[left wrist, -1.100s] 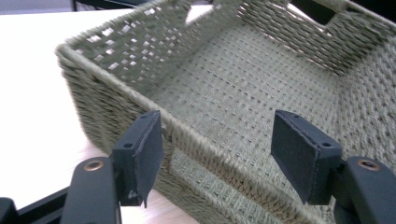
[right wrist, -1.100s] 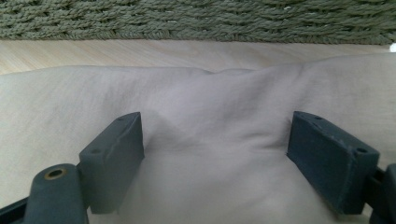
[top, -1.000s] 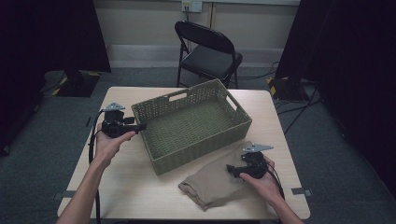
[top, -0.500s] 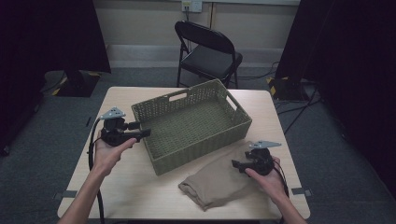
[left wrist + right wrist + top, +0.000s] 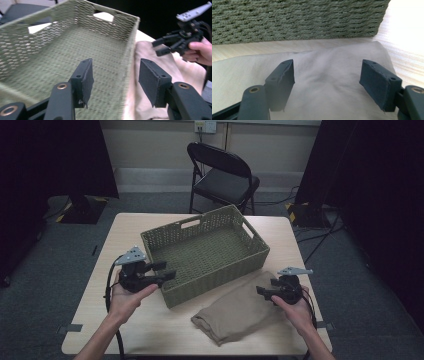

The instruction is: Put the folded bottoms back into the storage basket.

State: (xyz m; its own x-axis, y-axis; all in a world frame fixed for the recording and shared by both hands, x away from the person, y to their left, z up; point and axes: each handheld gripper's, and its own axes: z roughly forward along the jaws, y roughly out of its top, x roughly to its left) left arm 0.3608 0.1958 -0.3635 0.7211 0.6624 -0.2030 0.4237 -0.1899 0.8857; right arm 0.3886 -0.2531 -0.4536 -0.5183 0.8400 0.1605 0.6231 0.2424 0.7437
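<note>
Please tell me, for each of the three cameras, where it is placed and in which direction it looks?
High view: above the person's side, looking forward and down on the table, basket, cloth; both forearms show.
Left gripper view: rides the left hand-held gripper, facing along the basket's near wall; its open jaws show.
Right gripper view: rides the right hand-held gripper, low over the cloth, facing the basket wall; its open jaws show.
All three share basket and cloth.

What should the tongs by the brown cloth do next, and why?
Probably the right tongs should dip a little and close on the folded cloth. Their jaws are wide open over its edge, holding nothing, and the empty green basket sits right beside it. The left tongs hang open at the basket's near corner, likely ready to steady it.
</note>
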